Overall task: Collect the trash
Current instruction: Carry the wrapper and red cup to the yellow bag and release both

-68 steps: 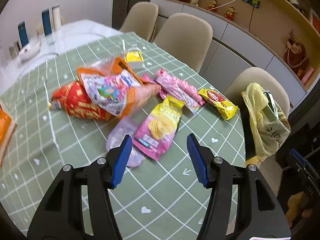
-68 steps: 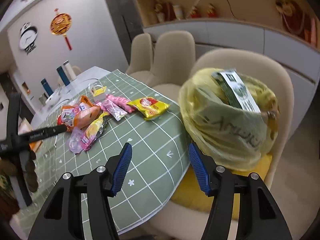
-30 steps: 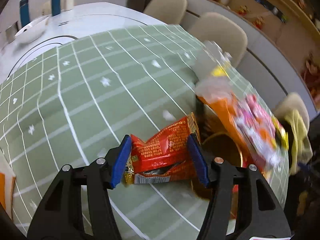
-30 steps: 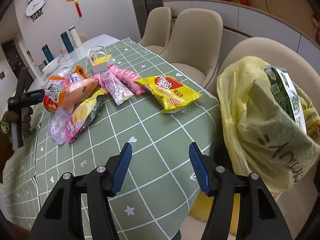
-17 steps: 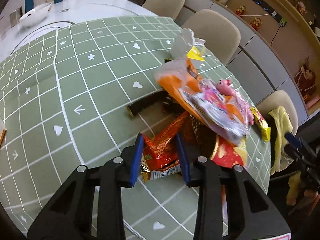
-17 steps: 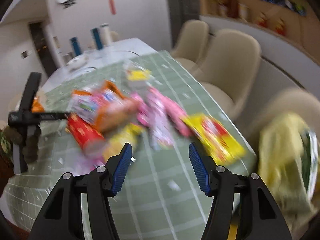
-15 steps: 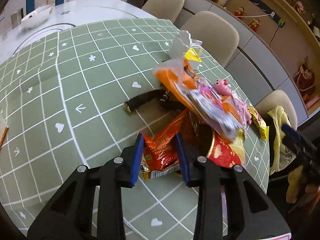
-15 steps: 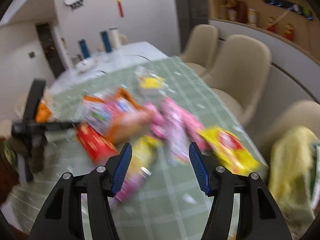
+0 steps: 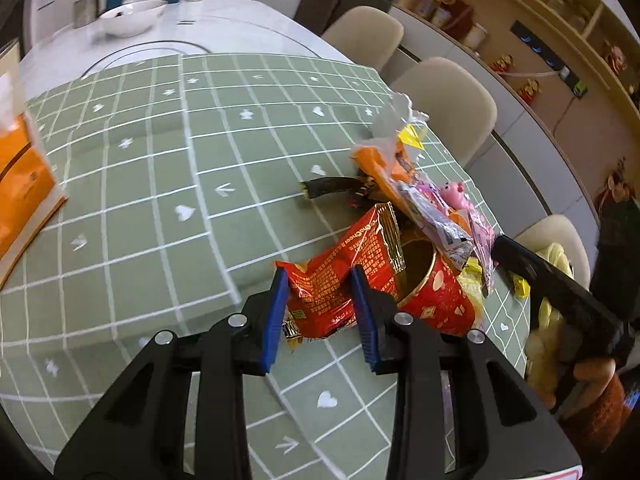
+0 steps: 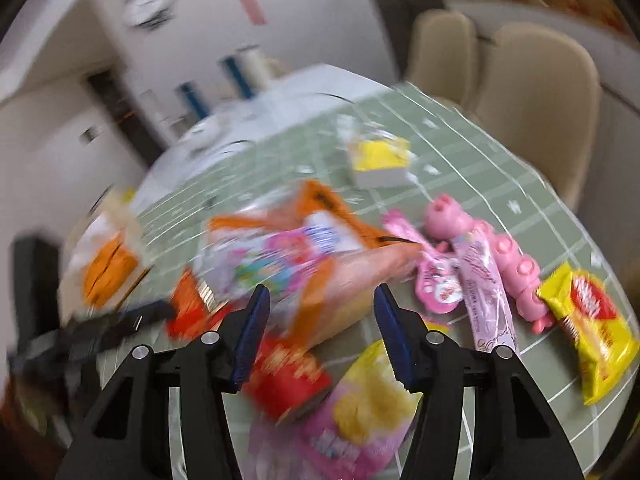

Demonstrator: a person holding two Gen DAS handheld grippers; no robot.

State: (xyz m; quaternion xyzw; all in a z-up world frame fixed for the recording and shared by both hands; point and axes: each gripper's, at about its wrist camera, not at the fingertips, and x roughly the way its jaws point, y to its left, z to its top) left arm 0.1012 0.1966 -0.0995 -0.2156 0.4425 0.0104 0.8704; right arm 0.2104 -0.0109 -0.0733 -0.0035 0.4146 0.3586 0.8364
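Observation:
My left gripper [image 9: 320, 316] is shut on a red snack wrapper [image 9: 340, 276] and holds it just above the green checked tablecloth [image 9: 160, 184]. Beside it lies a red tube can [image 9: 432, 288], with an orange bag [image 9: 384, 164], a black wrapper [image 9: 332, 186] and pink packets [image 9: 456, 200] behind. My right gripper [image 10: 322, 336] is open and empty above the trash pile, over the orange bag [image 10: 304, 248]. A pink-yellow chip bag [image 10: 360, 412], pink piggy toy packs [image 10: 492, 256] and a yellow wrapper [image 10: 588, 316] lie nearby. The right view is blurred.
A yellow trash bag [image 9: 556, 292] sits on a beige chair [image 9: 560, 236] at the table's far right. An orange box [image 9: 24, 184] stands at the left edge. More beige chairs [image 9: 448, 108] line the far side. Bottles and a bowl [image 9: 132, 16] stand on the white table part.
My left gripper has lifted the red wrapper slightly and swung its view left. My right gripper has moved fast toward the trash pile, still open.

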